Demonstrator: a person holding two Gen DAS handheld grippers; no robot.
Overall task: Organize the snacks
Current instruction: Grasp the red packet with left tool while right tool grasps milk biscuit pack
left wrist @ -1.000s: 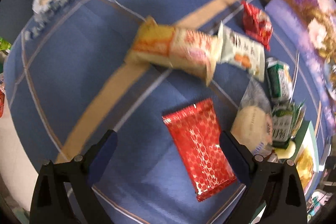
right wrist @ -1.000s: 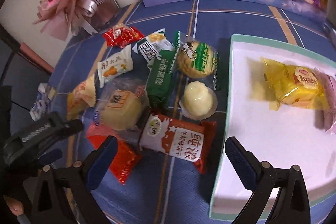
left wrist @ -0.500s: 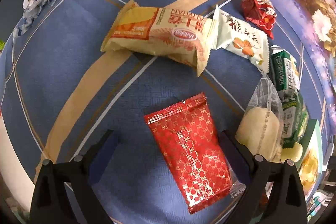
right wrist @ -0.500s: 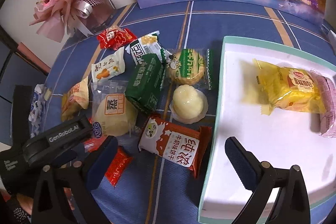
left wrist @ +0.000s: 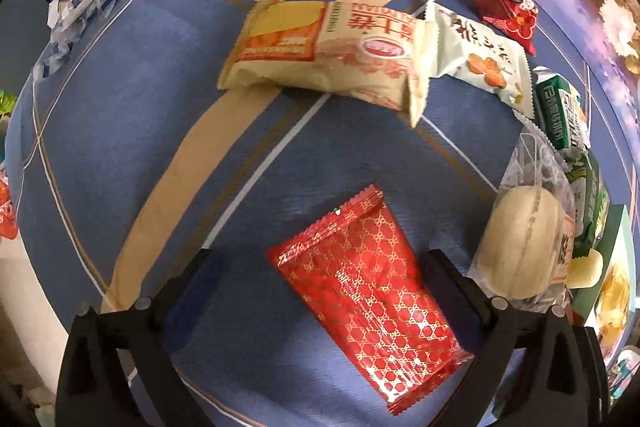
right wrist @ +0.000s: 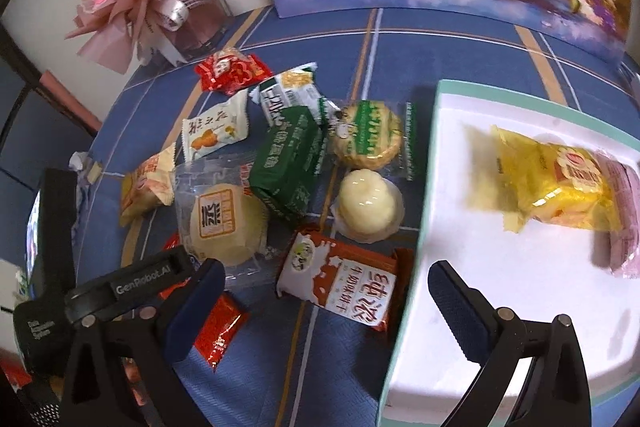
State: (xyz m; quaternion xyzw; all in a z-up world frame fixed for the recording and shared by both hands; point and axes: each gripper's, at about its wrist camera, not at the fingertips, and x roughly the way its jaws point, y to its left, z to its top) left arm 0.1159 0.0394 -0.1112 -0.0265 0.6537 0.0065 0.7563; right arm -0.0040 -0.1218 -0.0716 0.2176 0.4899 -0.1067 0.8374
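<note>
My left gripper [left wrist: 316,287] is spread wide around the red snack pack [left wrist: 368,291] on the blue cloth. The pack is flat and shiny, so it might slip out. My right gripper [right wrist: 324,303] is spread too, empty, beside the white tray [right wrist: 480,327].

Red packet [left wrist: 368,291], gold lattice print; blue tablecloth [left wrist: 160,107], tan and white stripes; white tray [right wrist: 520,287], mint rim.
</note>
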